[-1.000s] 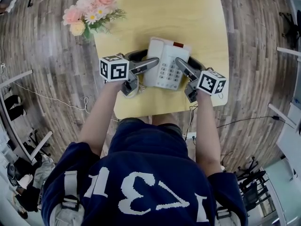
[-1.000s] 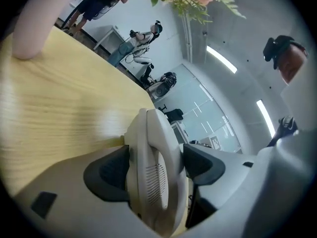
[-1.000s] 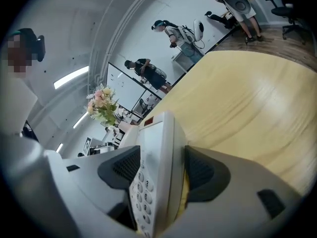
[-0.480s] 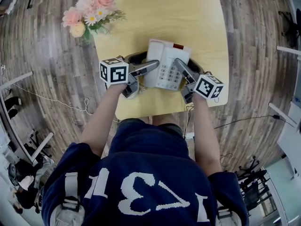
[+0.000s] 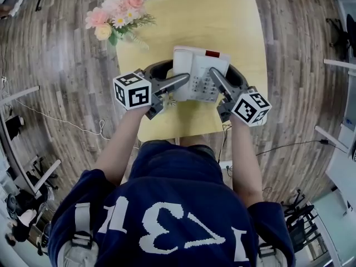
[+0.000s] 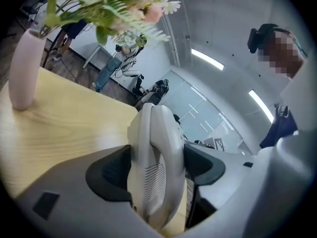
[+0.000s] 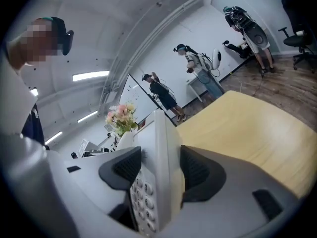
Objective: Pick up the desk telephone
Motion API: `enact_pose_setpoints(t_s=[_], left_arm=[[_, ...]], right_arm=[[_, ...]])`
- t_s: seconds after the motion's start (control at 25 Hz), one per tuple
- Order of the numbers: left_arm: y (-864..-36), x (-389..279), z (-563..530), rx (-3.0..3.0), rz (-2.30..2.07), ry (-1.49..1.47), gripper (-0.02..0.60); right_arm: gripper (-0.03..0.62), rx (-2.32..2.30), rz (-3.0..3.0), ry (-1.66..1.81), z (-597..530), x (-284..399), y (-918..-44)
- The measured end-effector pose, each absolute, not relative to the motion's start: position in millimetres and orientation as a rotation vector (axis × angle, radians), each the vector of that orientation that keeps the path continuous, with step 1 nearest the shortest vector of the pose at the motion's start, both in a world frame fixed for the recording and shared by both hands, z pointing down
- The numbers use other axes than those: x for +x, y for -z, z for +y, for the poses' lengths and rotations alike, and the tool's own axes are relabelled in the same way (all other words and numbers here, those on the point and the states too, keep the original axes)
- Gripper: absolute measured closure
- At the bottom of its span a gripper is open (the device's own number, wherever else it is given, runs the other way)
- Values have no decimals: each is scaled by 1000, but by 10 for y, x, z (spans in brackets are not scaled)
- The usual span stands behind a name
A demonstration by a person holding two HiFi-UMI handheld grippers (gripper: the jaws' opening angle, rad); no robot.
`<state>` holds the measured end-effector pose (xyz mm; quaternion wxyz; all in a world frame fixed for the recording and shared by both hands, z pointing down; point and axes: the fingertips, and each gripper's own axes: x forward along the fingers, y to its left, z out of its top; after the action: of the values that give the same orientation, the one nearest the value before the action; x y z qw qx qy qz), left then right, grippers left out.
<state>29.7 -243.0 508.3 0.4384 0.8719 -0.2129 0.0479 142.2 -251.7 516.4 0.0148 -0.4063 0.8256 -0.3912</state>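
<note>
Desk telephone point(image 5: 199, 71) is sitting mid-table between both grippers. It's looking raised off the yellow table point(image 5: 239, 26) rather than resting on it, though the head view isn't showing a clear gap.

Left gripper point(image 5: 177, 83) is clamping the phone's left side. In the left gripper view the handset point(image 6: 158, 157) is filling the gap, with the dark pads point(image 6: 111, 170) pressing on both its faces. Those jaws have just been spreading a touch, but they're gripping the handset side, not releasing it.

Right gripper point(image 5: 218, 82) is clamping the phone's right edge. In the right gripper view its jaws are closing on the thin side of the body, with the keypad point(image 7: 141, 202) showing just below the left pad. So both jaws are standing wide but loaded, and neither is empty.

Step in hand, as I'm reading it: the lift itself, with the grasp done and the phone being carried two-handed.

Next move is calling for both grippers rising together and level. The handset is only sitting in its cradle, so tilting could be tipping it out. Uneven squeezing could be letting the body slip. A cable is hanging off the near table edge and may be tugging if it belongs to the phone; I can't tell.

Further out, pink flowers point(image 5: 119, 13) in a pale vase point(image 6: 22, 68) are standing at the far left corner, well apart from the phone. People are standing in the background room.
</note>
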Motion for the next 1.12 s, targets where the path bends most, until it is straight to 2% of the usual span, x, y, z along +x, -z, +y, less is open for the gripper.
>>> enact_pose_setpoints(t_s=[0.68, 1.12], left_arm=[[-3193, 382, -2612, 2550, -610, 79, 244], [-2633, 281, -2568, 2663, -646, 139, 244]], right_arm=[[345, -1168, 2590, 635, -2702, 1540, -3247], [346, -1110, 2597, 465, -2677, 1442, -2673]])
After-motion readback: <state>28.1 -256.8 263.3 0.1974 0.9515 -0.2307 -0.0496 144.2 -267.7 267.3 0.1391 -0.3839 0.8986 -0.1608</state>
